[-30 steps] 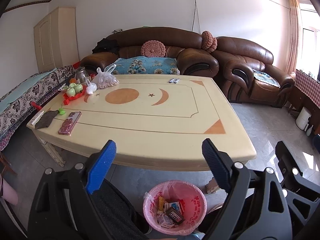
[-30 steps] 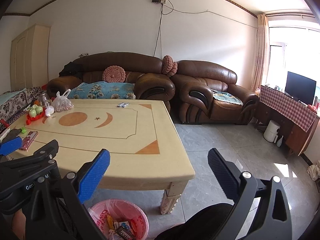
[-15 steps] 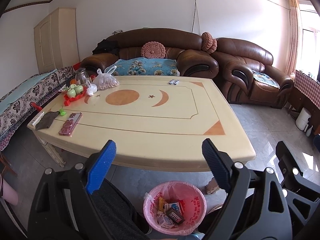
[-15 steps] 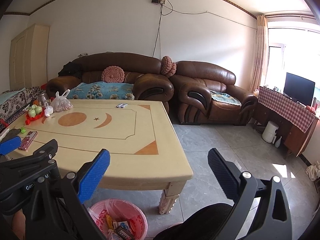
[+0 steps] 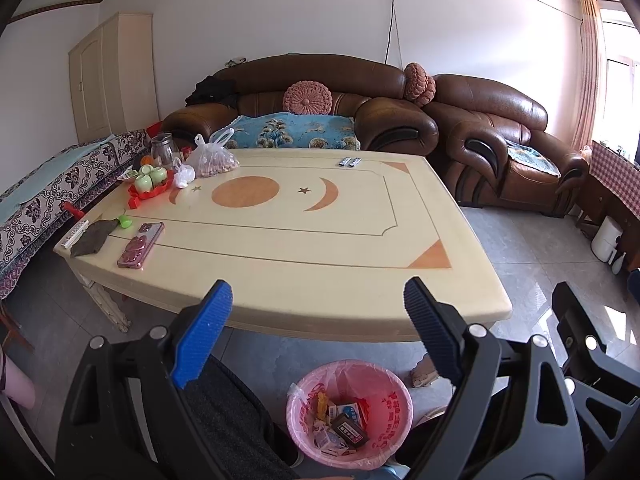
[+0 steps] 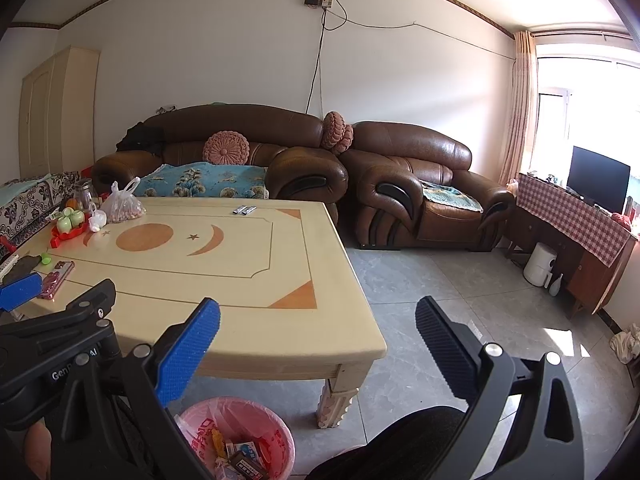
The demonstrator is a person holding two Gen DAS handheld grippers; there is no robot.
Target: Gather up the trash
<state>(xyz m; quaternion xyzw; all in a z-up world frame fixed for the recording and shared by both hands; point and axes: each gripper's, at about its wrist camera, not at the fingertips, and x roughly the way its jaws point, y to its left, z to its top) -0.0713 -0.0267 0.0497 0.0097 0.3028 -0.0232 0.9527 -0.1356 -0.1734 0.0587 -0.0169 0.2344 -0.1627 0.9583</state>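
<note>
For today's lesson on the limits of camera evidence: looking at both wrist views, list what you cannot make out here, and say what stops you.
- Pink bin: print on the wrappers inside is too small, left view; its near side is cut off by the bottom edge, right view.
- Two small packets on the table: too small to identify, either view.
- Left gripper: its body hides the floor under it.
- Right gripper: only partly visible in the left view.

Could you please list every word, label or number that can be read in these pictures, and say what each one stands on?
"Gen": white letters on the left gripper, as seen from the right wrist; the rest is hidden.
Red print on the pink bin liner: large characters, too distorted to read.
Packets in the bin: labels too small to read.
Two small packets on the table: print too small.
</note>
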